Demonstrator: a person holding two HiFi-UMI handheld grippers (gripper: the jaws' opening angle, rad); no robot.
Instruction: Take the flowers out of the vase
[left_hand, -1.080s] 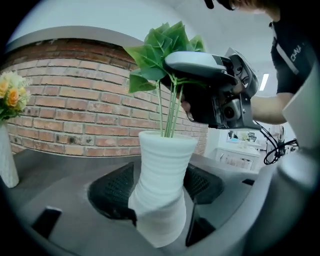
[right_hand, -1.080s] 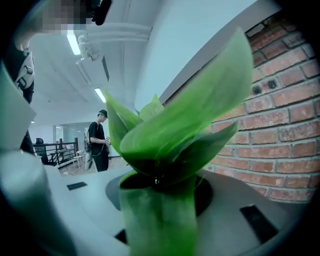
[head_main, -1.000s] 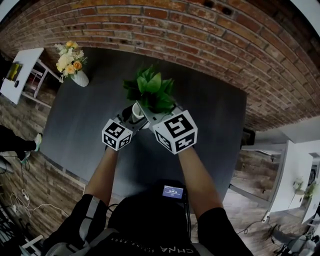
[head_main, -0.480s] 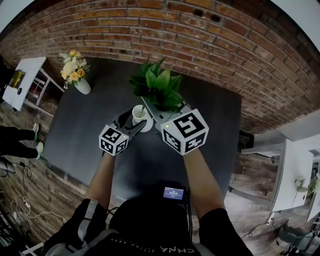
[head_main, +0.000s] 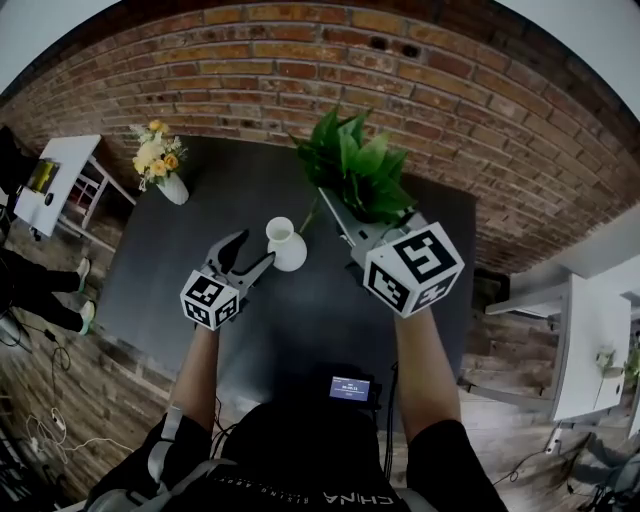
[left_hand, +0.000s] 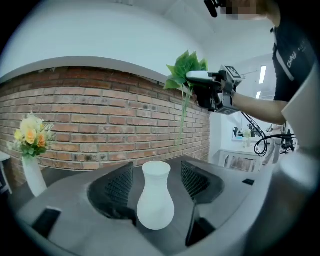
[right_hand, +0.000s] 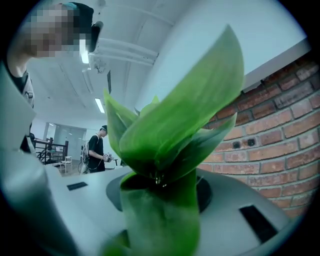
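Right gripper (head_main: 338, 208), upper centre: jaws clamped on stalk of leafy green sprig (head_main: 355, 165), held high so stalk end hangs clear of white vase (head_main: 285, 245). Removal looks done. Left gripper (head_main: 250, 252): jaws apart, flanking vase without pressing, likely guarding against tipping. Vase upright mid-frame on dark table (head_main: 180, 230). Yellow bouquet (head_main: 158, 155) upper left, well apart.

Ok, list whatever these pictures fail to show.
Right gripper: its pads, in the right gripper view, covered by the green leaves.
White vase: its inside; left gripper view is side-on, head view too small.
Small screen: its text, head view, too small.
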